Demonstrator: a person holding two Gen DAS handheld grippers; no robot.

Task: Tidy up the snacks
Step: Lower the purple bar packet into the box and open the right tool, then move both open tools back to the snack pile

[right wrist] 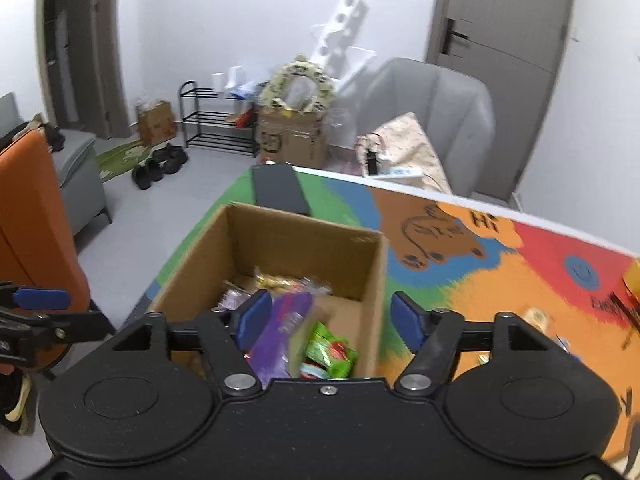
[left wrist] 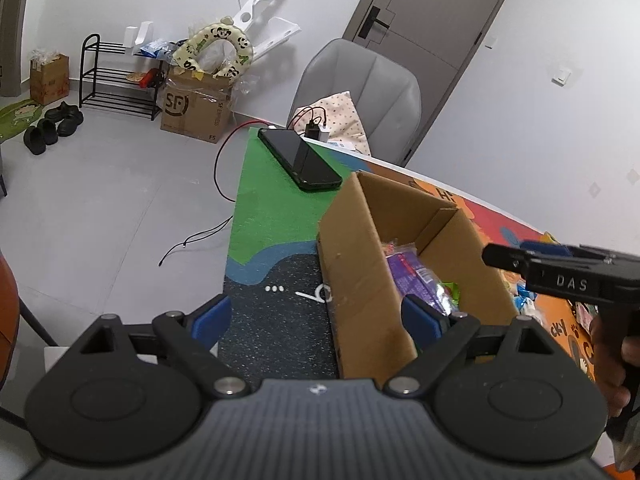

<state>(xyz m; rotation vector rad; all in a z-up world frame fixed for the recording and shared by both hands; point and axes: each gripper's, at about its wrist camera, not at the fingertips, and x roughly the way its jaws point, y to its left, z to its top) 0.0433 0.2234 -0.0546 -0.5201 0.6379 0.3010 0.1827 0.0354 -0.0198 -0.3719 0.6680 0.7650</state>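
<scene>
A table with a bright cartoon mat [right wrist: 460, 280] lay under both tongs, green and dark at one end, orange and red at the other. On it, straight ahead of the right tongs [right wrist: 326, 322] and partly between their blue pads, stood an open cardboard box [right wrist: 304, 240] with plain brown walls and no lid flaps showing. The left tongs [left wrist: 316, 318] straddled the box's near side wall, one pad over the dark part of the mat, the other over the inside of the box.

Inside the box lay the snacks: a long purple packet [right wrist: 280, 328] leaning against the near wall just past the right tongs' left pad, a crinkled green packet with red print [right wrist: 330, 354] beside it toward the right pad, and a small heap of clear and gold wrappers [right wrist: 280, 282] farther in, toward the back wall. The picture was blurred there, so their print could not be read.

Both tongs stood open with nothing pressed between the pads; the purple packet sat below the right pair, loose in the box.

Beyond the box, a black phone [left wrist: 300, 158] lay flat on the green end. A few more small snack packets [left wrist: 528, 304] lay on the orange part, to the right of the box.
</scene>
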